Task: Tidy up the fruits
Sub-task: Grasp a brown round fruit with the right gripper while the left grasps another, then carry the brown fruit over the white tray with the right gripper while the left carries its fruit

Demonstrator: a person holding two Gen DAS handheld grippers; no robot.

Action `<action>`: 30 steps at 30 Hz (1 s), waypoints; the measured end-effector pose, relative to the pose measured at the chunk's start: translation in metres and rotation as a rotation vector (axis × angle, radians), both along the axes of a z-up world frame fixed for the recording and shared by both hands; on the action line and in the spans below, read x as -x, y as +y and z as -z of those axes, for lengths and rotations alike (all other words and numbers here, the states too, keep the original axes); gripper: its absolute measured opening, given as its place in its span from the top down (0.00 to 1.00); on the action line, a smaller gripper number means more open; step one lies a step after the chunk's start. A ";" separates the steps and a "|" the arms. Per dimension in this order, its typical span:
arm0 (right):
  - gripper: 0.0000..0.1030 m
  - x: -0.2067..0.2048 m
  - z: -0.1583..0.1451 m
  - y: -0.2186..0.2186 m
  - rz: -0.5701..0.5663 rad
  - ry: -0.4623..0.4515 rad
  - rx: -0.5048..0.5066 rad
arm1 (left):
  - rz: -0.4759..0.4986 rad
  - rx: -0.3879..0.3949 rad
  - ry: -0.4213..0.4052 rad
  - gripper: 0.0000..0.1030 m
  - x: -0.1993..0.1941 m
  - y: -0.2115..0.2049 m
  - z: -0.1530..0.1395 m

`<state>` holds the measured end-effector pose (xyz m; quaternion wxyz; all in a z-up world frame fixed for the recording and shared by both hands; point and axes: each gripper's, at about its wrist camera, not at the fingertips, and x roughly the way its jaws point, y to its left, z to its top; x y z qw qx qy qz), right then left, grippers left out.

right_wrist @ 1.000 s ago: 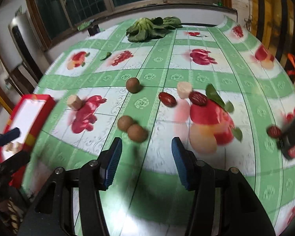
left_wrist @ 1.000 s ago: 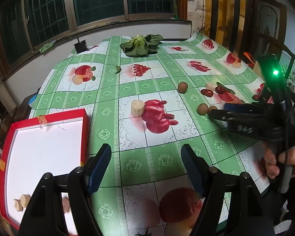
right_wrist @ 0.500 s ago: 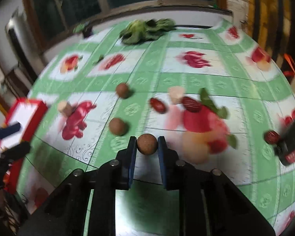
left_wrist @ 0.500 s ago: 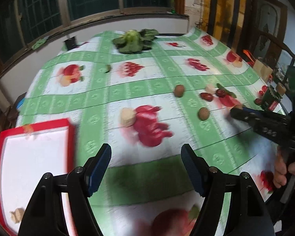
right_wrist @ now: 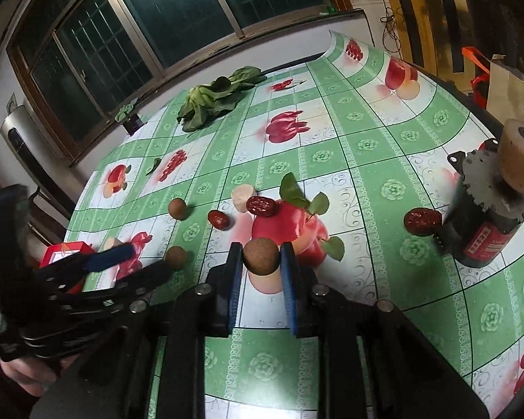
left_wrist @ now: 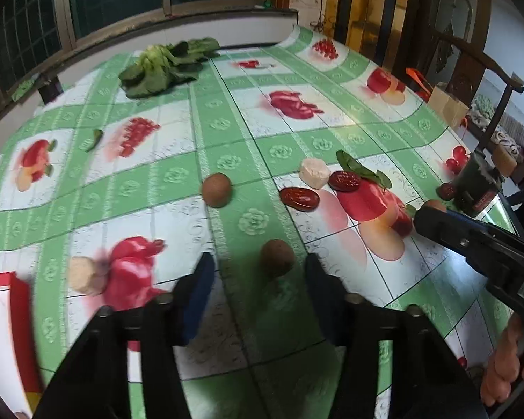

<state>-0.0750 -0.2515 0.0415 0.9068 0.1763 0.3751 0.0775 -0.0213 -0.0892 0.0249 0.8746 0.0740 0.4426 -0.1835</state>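
Observation:
My right gripper (right_wrist: 261,262) is shut on a round brown fruit (right_wrist: 261,260) and holds it above the green fruit-print tablecloth. My left gripper (left_wrist: 258,281) is open, its fingers on either side of another brown fruit (left_wrist: 277,257) on the cloth. A third brown fruit (left_wrist: 216,189) lies farther back. Two red dates (left_wrist: 299,199) (left_wrist: 344,181) and a pale banana chunk (left_wrist: 314,173) lie to its right. Another pale chunk (left_wrist: 84,274) lies at the left. A red-rimmed white tray (left_wrist: 17,317) is at the left edge.
A leafy green vegetable (left_wrist: 164,66) lies at the table's far side. A dark bottle-like object with a tape roll on top (right_wrist: 489,216) stands at the right edge, a third date (right_wrist: 421,220) beside it. Loose leaves (right_wrist: 297,193) lie by the dates.
My right gripper has lifted the brown fruit off the cloth. My left gripper moved forward and right from the tray, and now straddles the other brown fruit.

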 end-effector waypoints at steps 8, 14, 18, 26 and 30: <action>0.78 -0.001 0.000 0.003 -0.022 -0.007 -0.002 | 0.016 0.047 0.010 0.80 -0.006 -0.005 0.007; 0.78 -0.001 0.001 0.009 -0.035 -0.009 0.026 | -0.011 0.062 -0.022 0.80 0.008 0.009 -0.004; 0.78 0.001 -0.002 0.011 -0.046 -0.038 0.029 | -0.059 0.024 -0.104 0.80 0.032 0.032 -0.026; 0.78 0.004 -0.008 0.059 -0.154 -0.058 -0.026 | -0.274 -0.015 -0.247 0.80 0.091 0.141 -0.067; 0.77 0.006 -0.015 0.131 -0.297 -0.068 -0.030 | -0.412 -0.033 -0.268 0.80 0.113 0.204 -0.073</action>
